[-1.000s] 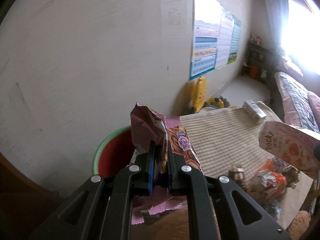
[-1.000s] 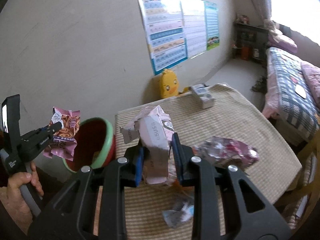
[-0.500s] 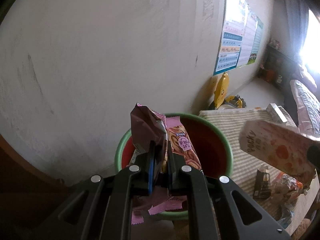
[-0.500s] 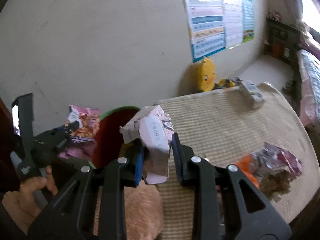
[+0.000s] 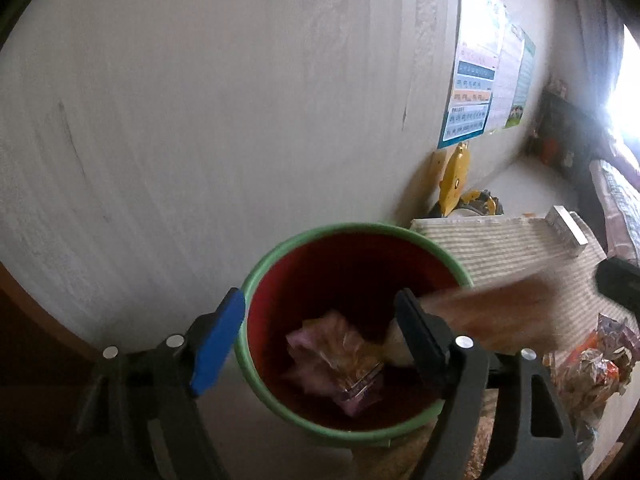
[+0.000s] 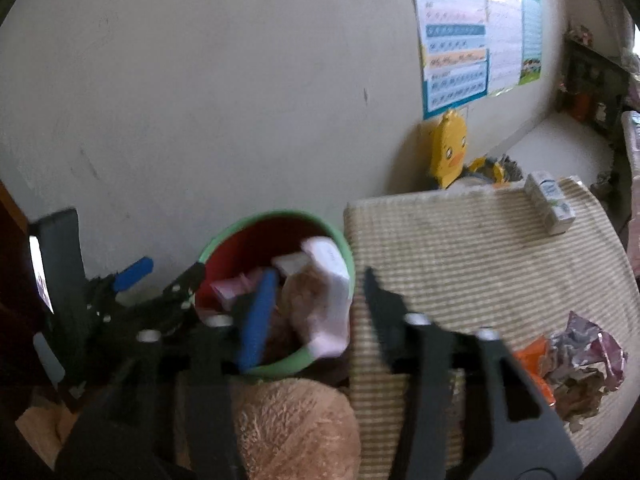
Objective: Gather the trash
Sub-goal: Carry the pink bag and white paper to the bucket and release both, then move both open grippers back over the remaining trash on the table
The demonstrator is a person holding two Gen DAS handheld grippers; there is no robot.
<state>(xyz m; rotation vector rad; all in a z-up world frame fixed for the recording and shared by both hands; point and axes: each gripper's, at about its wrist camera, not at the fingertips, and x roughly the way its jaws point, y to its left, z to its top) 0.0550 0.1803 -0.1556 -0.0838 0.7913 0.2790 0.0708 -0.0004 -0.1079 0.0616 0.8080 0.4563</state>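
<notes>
A red bin with a green rim [image 5: 280, 250] [image 6: 344, 248] stands by the wall, left of the table. My left gripper [image 5: 316, 332] is open above it. The pink snack wrapper [image 5: 340, 360] lies inside the bin. My right gripper [image 6: 316, 300] is open over the bin's near edge. The pink Pocky box [image 6: 332, 292] drops blurred between its jaws into the bin, and shows as a blurred streak in the left wrist view [image 5: 500, 312]. The left gripper also shows in the right wrist view [image 6: 160, 280].
A table with a striped mat [image 6: 460, 248] holds crumpled wrappers [image 6: 572, 364] [image 5: 592, 364] at the right and a small carton [image 6: 550, 202] at the far edge. A furry brown object [image 6: 296, 432] lies below the bin. A yellow duck toy [image 6: 450, 146] leans on the wall.
Both grippers moved over the bin and opened. The snack wrapper fell from the left gripper into the bin. The Pocky box left the right gripper and is falling in.
</notes>
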